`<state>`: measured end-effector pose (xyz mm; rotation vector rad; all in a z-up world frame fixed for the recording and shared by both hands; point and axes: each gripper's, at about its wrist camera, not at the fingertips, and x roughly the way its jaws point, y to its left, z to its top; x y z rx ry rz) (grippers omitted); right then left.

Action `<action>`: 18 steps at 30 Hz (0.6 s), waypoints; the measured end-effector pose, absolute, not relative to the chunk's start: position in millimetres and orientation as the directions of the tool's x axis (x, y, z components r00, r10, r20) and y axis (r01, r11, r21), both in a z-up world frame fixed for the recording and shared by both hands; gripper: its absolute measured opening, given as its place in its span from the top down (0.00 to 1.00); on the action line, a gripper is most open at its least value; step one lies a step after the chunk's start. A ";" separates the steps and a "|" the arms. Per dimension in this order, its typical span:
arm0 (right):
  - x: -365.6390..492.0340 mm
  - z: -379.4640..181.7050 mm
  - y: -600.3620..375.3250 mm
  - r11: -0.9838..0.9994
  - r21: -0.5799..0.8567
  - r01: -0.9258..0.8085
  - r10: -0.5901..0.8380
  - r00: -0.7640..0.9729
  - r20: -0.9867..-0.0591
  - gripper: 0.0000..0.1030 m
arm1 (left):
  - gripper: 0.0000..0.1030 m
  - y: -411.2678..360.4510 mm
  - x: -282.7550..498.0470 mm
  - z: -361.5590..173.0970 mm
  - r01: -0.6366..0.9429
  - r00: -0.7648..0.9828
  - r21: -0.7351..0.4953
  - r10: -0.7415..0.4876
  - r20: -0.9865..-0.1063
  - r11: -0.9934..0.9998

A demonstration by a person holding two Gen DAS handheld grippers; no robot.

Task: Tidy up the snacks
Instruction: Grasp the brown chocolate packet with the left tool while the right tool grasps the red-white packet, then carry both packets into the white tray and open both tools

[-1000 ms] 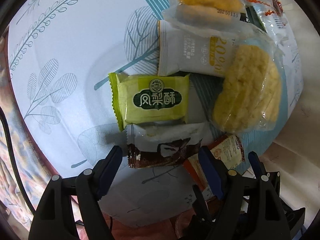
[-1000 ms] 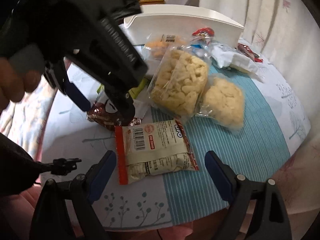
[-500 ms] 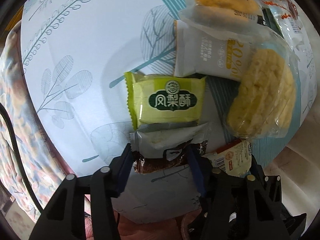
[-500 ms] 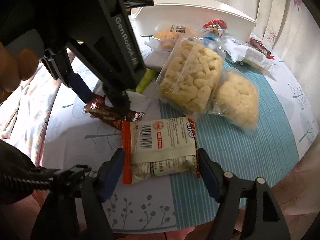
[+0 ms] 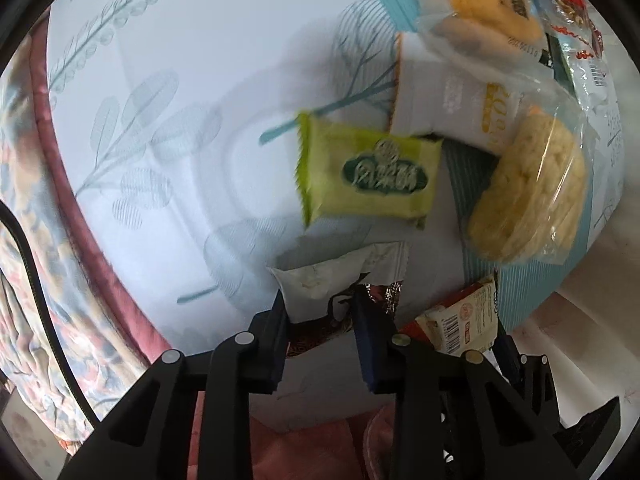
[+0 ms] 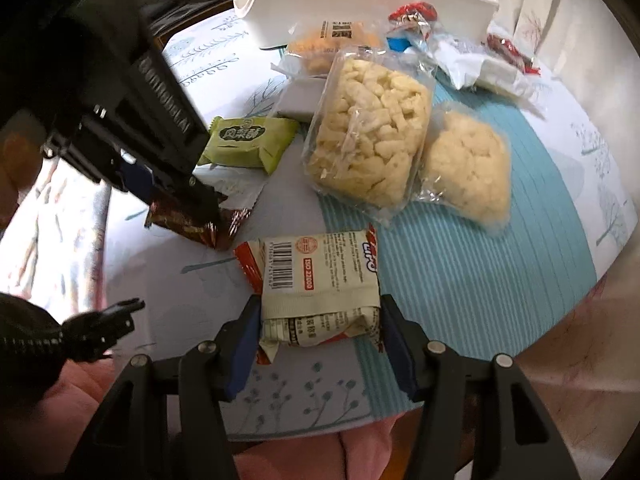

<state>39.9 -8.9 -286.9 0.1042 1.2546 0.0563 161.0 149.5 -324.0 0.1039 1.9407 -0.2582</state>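
We are closing both pairs of tongs at once, each on its own packet, and the care lies in gripping wrapper and filling together without crushing. The left tongs point(image 5: 320, 312) are narrow and closing on the brown and white packet point(image 5: 340, 276); its near end sits between the pads and the wrapper already crumples there, so we judge the grip made and should stop squeezing before the foil tears. The right tongs point(image 6: 320, 332) stand at middling width, closing, with both pads against the sides of the red and white packet point(image 6: 320, 280), which bulges a little between them. We should lift each straight up, slowly, since a thin wrapper can slip out of a pinch at one end. In the left wrist view the brown and white packet reaches from the tongs toward 12 o'clock, the green packet point(image 5: 368, 172) lies beyond it, apart, and a rice cracker bag point(image 5: 528, 188) lies at 2 o'clock. In the right wrist view the red and white packet extends toward 12 o'clock on the desk point(image 6: 460, 280), and the white tray point(image 6: 360, 0), the likely goal, stands far off at 12 o'clock behind the other snacks.
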 end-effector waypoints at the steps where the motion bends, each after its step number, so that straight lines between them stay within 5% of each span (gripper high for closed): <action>1: 41.4 -284.2 -9.0 0.993 0.113 0.012 0.104 0.303 -0.947 0.44 | 0.73 153.7 159.8 -322.9 0.184 -0.384 -0.135 -0.055 -0.922 0.974; 18: 68.9 -193.0 -3.9 0.980 0.178 -0.094 0.200 0.337 -0.920 0.44 | 0.73 223.6 145.5 -219.9 0.053 -0.262 -0.228 -0.207 -0.943 0.972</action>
